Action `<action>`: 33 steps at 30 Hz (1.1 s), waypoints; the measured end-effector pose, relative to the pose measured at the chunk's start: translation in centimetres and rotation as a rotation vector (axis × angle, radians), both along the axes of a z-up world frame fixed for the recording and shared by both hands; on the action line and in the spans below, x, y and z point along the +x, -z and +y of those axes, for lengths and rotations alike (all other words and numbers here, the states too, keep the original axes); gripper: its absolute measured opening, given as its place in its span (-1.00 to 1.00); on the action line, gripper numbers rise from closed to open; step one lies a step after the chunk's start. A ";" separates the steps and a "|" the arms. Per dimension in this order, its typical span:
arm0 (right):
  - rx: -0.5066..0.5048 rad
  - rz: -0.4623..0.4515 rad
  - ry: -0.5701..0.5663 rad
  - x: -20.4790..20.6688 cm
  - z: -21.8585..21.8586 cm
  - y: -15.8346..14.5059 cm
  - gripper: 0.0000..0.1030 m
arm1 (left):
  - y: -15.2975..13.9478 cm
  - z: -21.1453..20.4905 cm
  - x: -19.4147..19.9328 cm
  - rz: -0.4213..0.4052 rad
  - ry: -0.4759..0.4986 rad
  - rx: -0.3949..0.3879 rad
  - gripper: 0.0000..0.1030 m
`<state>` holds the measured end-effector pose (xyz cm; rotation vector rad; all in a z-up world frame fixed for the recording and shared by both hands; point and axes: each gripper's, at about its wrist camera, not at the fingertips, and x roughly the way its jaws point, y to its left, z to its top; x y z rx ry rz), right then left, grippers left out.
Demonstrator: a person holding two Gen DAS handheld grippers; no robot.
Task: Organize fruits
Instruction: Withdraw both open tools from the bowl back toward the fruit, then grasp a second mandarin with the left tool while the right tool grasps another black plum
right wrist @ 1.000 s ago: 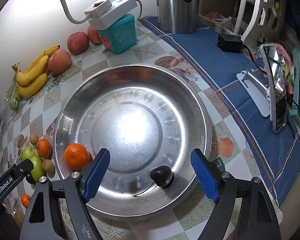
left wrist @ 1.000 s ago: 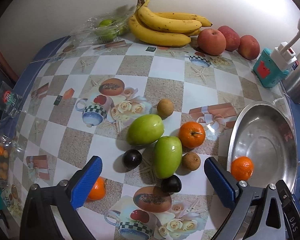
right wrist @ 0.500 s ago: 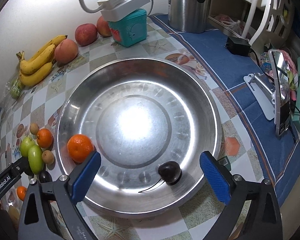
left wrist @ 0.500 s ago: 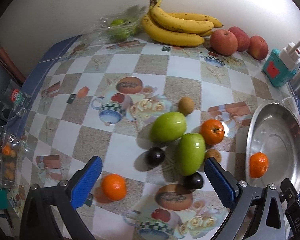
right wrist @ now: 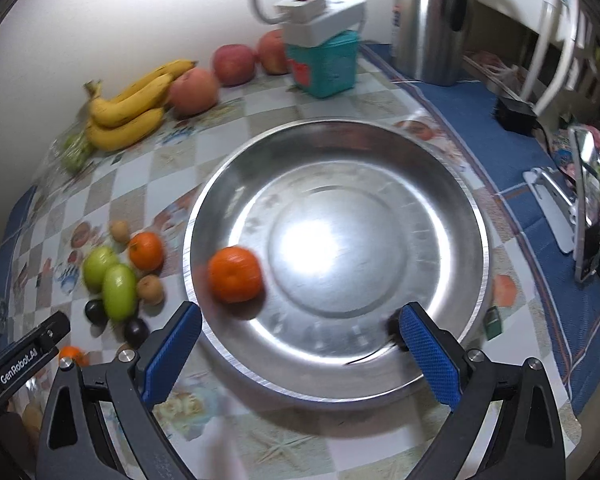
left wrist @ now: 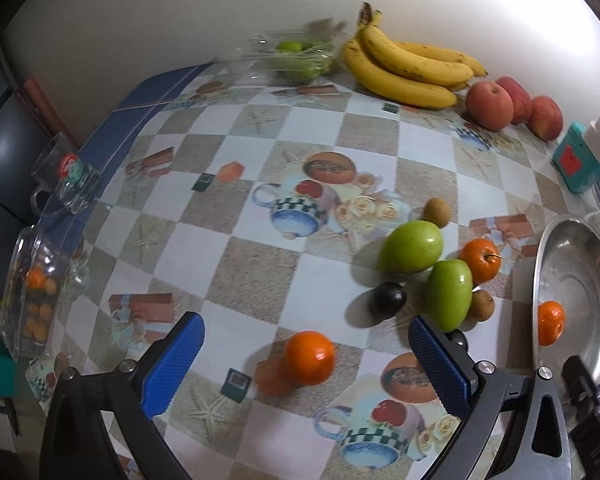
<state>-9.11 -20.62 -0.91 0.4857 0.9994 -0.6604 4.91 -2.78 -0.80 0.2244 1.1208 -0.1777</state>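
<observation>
1. The loose orange (left wrist: pixel 309 357) lies on the tabletop (left wrist: pixel 260 272) between the wide-open, empty jaws of your left gripper (left wrist: pixel 304 354), touching neither blue pad.
2. Just beyond it to the right sits the fruit cluster: two green fruits (left wrist: pixel 412 247), a second orange (left wrist: pixel 480 260), dark plums (left wrist: pixel 388 298) and small brown fruits (left wrist: pixel 437 212).
3. Your right gripper (right wrist: pixel 300 348) hovers over the near rim of the steel bowl (right wrist: pixel 440 184), jaws spread and holding nothing.
4. Inside the bowl an orange (right wrist: pixel 235 274) rests left of centre; a dark plum (right wrist: pixel 392 326) is partly hidden by the right pad.
5. Open checkered tabletop stretches left and far of the loose orange.
6. Bananas (left wrist: pixel 408 66) and apples (left wrist: pixel 490 104) line the far wall; a glass container (left wrist: pixel 32 292) sits at the left edge.
</observation>
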 end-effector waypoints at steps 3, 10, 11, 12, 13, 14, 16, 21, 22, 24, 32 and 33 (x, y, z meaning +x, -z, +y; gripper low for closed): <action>0.008 0.009 -0.053 0.8 1.6 0.2 0.93 | -0.2 1.1 0.0 -0.004 -0.027 -0.006 1.00; 0.044 0.001 -0.152 2.2 4.7 0.3 0.93 | -0.3 4.1 0.5 0.007 -0.116 -0.029 1.00; 0.051 0.000 -0.158 2.4 5.0 0.4 0.93 | -0.4 4.5 0.5 0.008 -0.128 -0.032 1.00; 0.056 0.000 -0.165 2.5 5.3 0.4 0.93 | -0.4 4.9 0.6 0.009 -0.140 -0.036 1.00; 0.065 -0.003 -0.178 2.8 5.7 0.4 0.93 | -0.4 5.3 0.7 0.012 -0.154 -0.042 1.00; 0.070 -0.005 -0.184 3.0 5.9 0.4 0.93 | -0.3 5.6 0.7 0.014 -0.163 -0.046 1.00; 0.092 -0.016 -0.201 3.5 6.6 0.4 0.93 | -0.2 6.3 0.9 0.024 -0.182 -0.055 1.00; 0.159 -0.040 -0.203 4.4 7.1 0.5 0.93 | 0.4 7.3 1.4 0.069 -0.206 -0.099 1.00; 0.166 -0.034 -0.194 4.7 7.0 0.6 0.93 | 0.5 7.3 1.4 0.083 -0.206 -0.113 1.00; 0.179 -0.025 -0.183 5.0 6.8 1.0 0.93 | 0.8 7.2 1.6 0.106 -0.199 -0.133 1.00; 0.160 -0.042 -0.202 6.4 6.9 1.0 0.69 | 2.2 6.0 1.9 0.194 -0.156 -0.168 0.92; 0.164 -0.045 -0.206 6.6 6.9 1.0 0.51 | 2.4 5.8 1.9 0.206 -0.147 -0.171 0.81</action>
